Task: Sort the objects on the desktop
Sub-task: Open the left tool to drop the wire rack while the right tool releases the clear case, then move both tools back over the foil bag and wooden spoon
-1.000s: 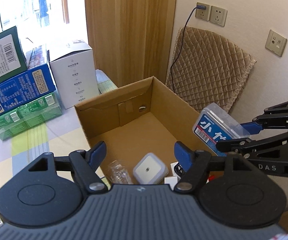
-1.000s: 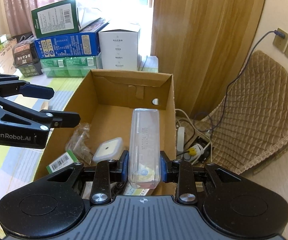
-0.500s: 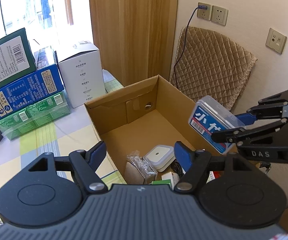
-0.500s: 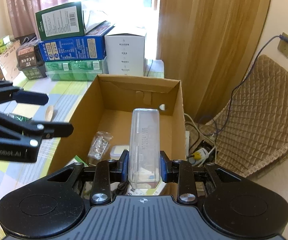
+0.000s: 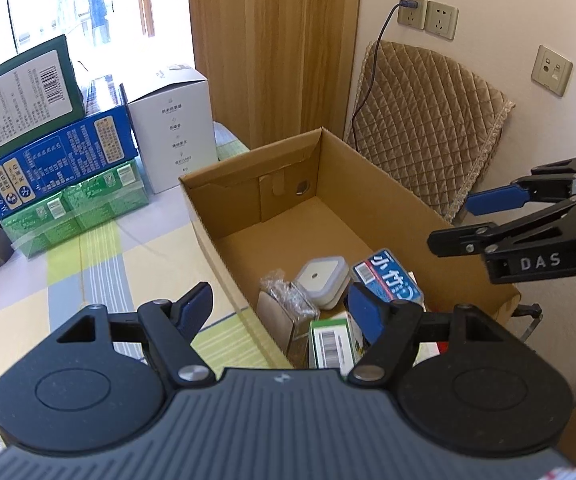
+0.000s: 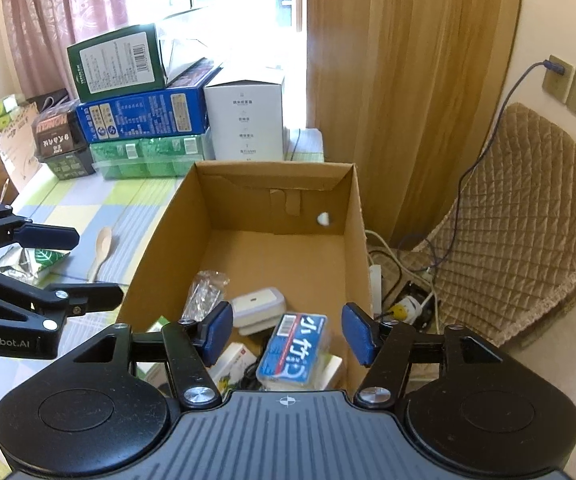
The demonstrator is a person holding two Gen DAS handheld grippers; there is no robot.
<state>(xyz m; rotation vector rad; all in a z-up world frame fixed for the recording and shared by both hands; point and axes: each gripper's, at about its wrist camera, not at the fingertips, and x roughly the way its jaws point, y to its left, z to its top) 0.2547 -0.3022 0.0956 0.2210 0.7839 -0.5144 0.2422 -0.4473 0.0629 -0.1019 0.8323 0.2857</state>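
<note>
Nearest in the right wrist view, the right claw (image 6: 288,332) is opening above the near end of the cardboard box (image 6: 155,248), nothing pressed between its blue pads; the clear case with the blue label (image 6: 294,350) lies below it on the heap inside, beside a white square device (image 6: 257,306) and a crinkled clear packet (image 6: 203,294). The step in hand looks like the release of that case into the box, and it seems done. The left claw (image 5: 279,308) hangs open and empty over the box's near left wall, straddling it. What remains on the worktop (image 6: 87,200) to the left of the box is a wooden spoon (image 6: 101,250) and a green leaf-print sachet (image 6: 37,262), both near the left claw, so the next move likely calls for that claw to swing left, drop low and close on 1 of them; the spoon lies flat and thin, so a low, square approach seems needed. The far half of the box floor is bare, leaving room for more drops. Its walls stand tall, so each carry must clear the rim. Farther back, stacked cartons (image 6: 139,116) and a white box (image 6: 245,120) line the worktop's far edge, well clear of the working area
</note>
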